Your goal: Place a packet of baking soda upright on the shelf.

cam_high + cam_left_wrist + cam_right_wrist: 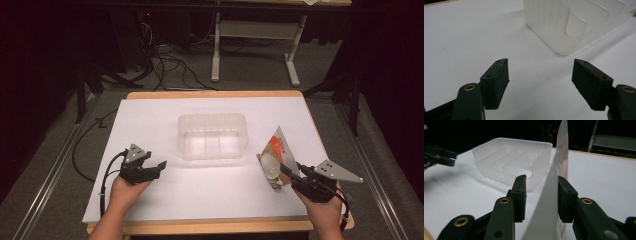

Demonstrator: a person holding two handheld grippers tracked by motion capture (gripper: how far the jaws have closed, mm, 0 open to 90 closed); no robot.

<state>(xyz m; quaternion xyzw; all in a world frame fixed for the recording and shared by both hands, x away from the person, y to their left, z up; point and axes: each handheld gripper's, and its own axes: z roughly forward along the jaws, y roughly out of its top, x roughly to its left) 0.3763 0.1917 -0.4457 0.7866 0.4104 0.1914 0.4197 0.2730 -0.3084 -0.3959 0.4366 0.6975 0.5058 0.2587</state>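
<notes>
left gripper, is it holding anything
No, the left gripper stands open over the bare white table, with nothing between its pads, short of the clear plastic tray.

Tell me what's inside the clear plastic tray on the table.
The clear plastic tray holds nothing visible: only its moulded dividers show through. The snack packet stands outside it, between the right gripper jaws. The far-wall corners are blurred.

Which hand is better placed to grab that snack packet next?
Right: the right gripper already has the snack packet between its fingers, while the left gripper sits open across the table.
</notes>
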